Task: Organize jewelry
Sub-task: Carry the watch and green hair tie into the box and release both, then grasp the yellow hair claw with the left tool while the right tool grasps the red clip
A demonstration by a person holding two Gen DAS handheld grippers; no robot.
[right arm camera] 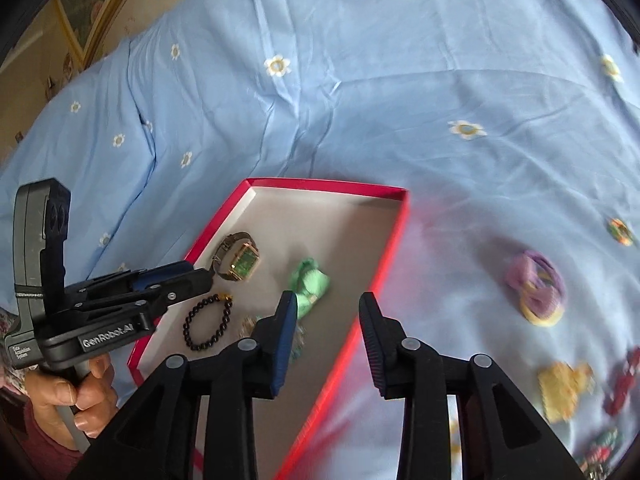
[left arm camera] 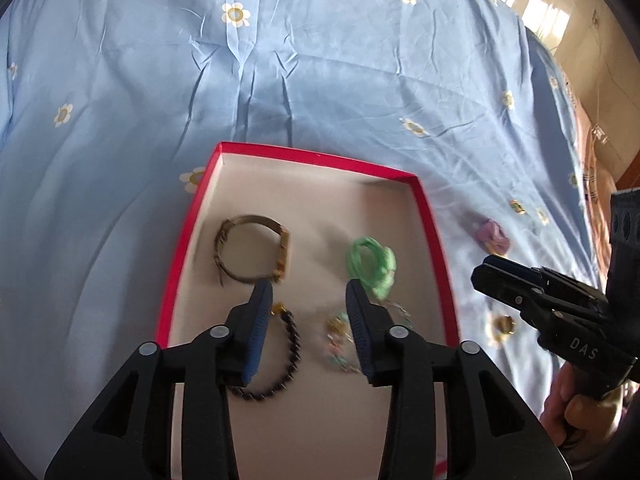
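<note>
Blue flowered bedding [left arm camera: 320,80] carried a red box [left arm camera: 320,156] holding a watch [left arm camera: 252,248], green band [left arm camera: 372,264] and bead bracelet [left arm camera: 288,352]. Left gripper [left arm camera: 308,292] stood released above them, nothing grasped.

Right gripper [right arm camera: 328,304] was likewise released, straddling the box wall; a purple band [right arm camera: 536,280], somewhat blurred, lay outside.

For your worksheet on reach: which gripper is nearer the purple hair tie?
Right. The right gripper hangs over the box's edge beside the purple hair tie; the left gripper is over the box's middle.
</note>
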